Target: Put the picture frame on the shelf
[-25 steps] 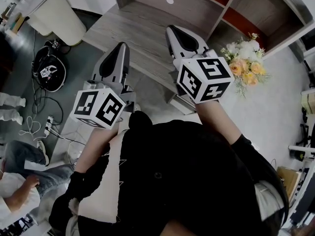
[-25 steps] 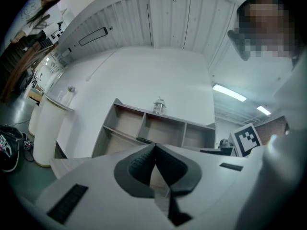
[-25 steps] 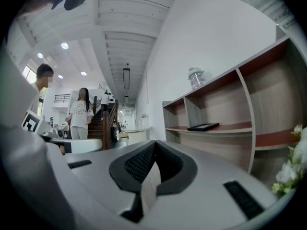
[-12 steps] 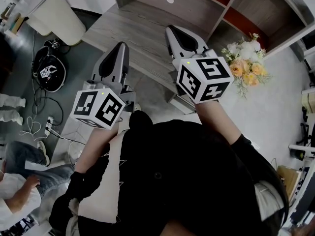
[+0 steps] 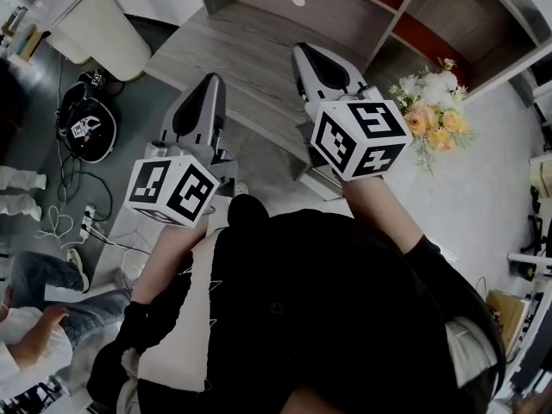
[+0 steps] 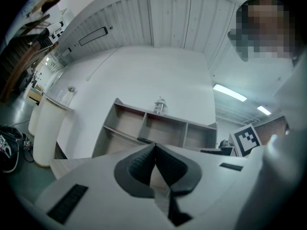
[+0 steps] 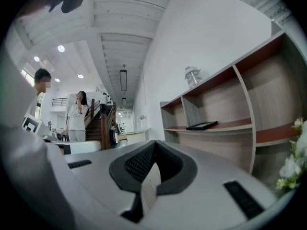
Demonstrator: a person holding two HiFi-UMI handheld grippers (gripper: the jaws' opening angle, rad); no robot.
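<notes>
The picture frame [image 7: 202, 125] is a thin, dark, flat rectangle with a paler middle. It lies flat on the middle board of the shelf [image 7: 225, 127], right of centre in the right gripper view and inside an open compartment beside an upright divider. Its long side runs along the board, nearly level across the picture and rising a little toward the right. Neither gripper touches it. The right gripper [image 7: 154, 143] has its jaws closed together with nothing between them, and the left gripper [image 6: 154, 145] is the same, closed and empty. Both are held well short of the shelf. A glass jar [image 7: 192, 75] stands on the shelf's top, above the frame. In the head view a bunch of flowers [image 5: 431, 110] sits at the right, a white bin [image 5: 102, 26] at the upper left, a black bag [image 5: 86, 115] on the floor below it, and a seated person [image 5: 39, 326] at the lower left.
</notes>
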